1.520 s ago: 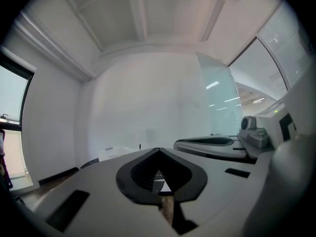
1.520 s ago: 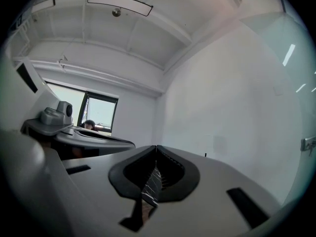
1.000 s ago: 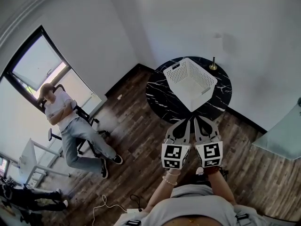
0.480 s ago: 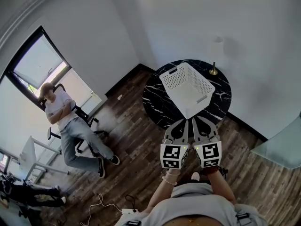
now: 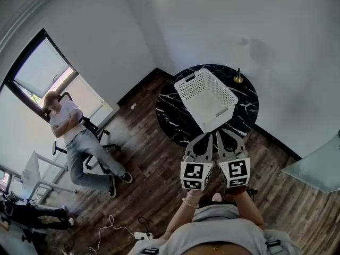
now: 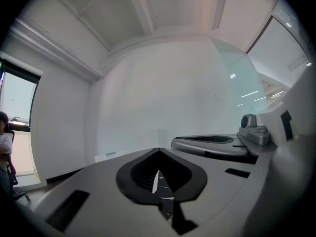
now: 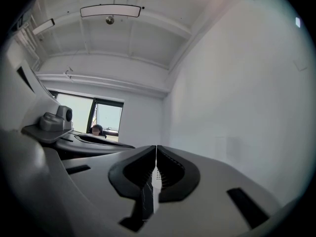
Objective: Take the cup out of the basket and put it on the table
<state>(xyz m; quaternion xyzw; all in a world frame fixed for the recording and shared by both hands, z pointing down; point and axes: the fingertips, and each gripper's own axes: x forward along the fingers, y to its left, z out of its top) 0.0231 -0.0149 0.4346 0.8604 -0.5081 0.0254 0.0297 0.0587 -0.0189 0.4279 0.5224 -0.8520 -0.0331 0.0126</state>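
Note:
A white perforated basket (image 5: 206,99) stands on a round black marble table (image 5: 172,118). No cup shows; the basket's inside looks plain white from here. My left gripper (image 5: 207,137) and right gripper (image 5: 221,136) hover side by side, raised over the table's near edge just short of the basket. Both are shut with nothing between the jaws. The left gripper view has its shut jaws (image 6: 158,150) aimed at a bare white wall. In the right gripper view the shut jaws (image 7: 156,147) also face wall and ceiling.
A small brass stand (image 5: 238,78) sits at the table's far edge. A person (image 5: 71,134) sits in an office chair at the left beside a window. A glass surface (image 5: 319,163) lies at the right. A cable (image 5: 114,230) lies on the wooden floor.
The table and basket have drifted a little left and up in the head view. Both grippers stay shut, side by side.

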